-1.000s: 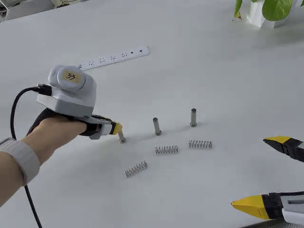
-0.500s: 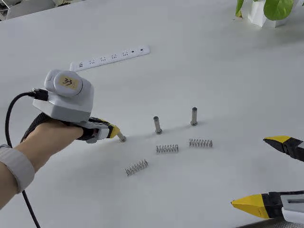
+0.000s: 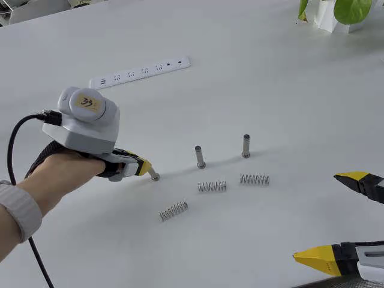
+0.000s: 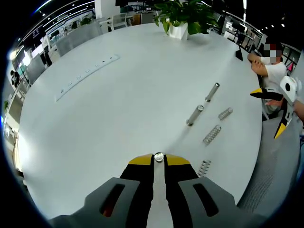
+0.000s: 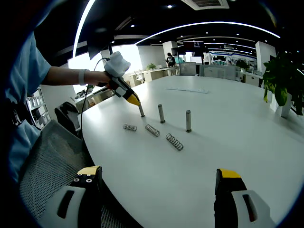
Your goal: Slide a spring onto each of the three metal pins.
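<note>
On a white table (image 3: 288, 90), the middle pin (image 3: 200, 157) and right pin (image 3: 246, 146) are stood upright, with three springs (image 3: 212, 186) laid flat just in front. The left pin (image 3: 154, 175) is clamped, tilted, in the left gripper (image 3: 147, 169). The right gripper (image 3: 318, 216) is held spread wide, well apart.

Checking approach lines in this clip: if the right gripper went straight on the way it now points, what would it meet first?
Likely the nearest spring, lying ahead of the right gripper, in line between its open fingers; the middle pin stands behind it. Depth is unclear, so it could pass above.
</note>
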The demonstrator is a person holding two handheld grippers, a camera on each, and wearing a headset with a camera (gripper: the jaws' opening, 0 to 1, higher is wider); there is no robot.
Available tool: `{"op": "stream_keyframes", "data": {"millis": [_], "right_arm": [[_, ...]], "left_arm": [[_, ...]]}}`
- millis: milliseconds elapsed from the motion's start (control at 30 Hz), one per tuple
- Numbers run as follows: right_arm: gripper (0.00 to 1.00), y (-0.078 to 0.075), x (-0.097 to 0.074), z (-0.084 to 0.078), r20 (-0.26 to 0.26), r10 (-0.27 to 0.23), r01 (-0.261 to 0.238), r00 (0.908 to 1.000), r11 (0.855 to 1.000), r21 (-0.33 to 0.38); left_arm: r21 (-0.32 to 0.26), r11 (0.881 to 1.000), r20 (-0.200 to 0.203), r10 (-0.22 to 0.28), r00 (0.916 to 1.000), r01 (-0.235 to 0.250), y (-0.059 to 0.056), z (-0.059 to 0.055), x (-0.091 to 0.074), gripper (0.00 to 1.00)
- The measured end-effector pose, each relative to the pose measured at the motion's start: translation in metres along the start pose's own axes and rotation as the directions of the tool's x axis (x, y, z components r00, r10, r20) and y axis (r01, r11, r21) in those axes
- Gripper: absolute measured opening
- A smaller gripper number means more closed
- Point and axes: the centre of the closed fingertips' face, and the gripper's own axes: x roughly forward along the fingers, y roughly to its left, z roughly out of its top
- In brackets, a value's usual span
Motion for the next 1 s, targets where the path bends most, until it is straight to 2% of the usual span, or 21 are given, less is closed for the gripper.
{"op": "stream_keyframes", "data": {"millis": [567, 900, 1000], "right_arm": [[0.99, 0.0005, 0.0005, -0.0002, 0.001, 0.003, -0.003, 1.0, 1.0, 0.0], [0.99, 0.0018, 0.0017, -0.002, -0.004, 0.007, -0.007, 1.0, 1.0, 0.0], [0.99, 0.0019, 0.0016, -0.0022, -0.007, 0.008, -0.008, 0.9999, 1.0, -0.001]], "left_arm": [[0.038, 0.999, 0.016, 0.006, 0.9998, -0.006, -0.0034, -0.0009, 0.003, 0.05], [0.06, 0.998, 0.028, 0.008, 0.9996, -0.01, -0.0053, -0.006, 0.0064, 0.05], [0.059, 0.998, 0.031, 0.01, 0.9995, -0.012, -0.0053, -0.0078, 0.0076, 0.08]]}}
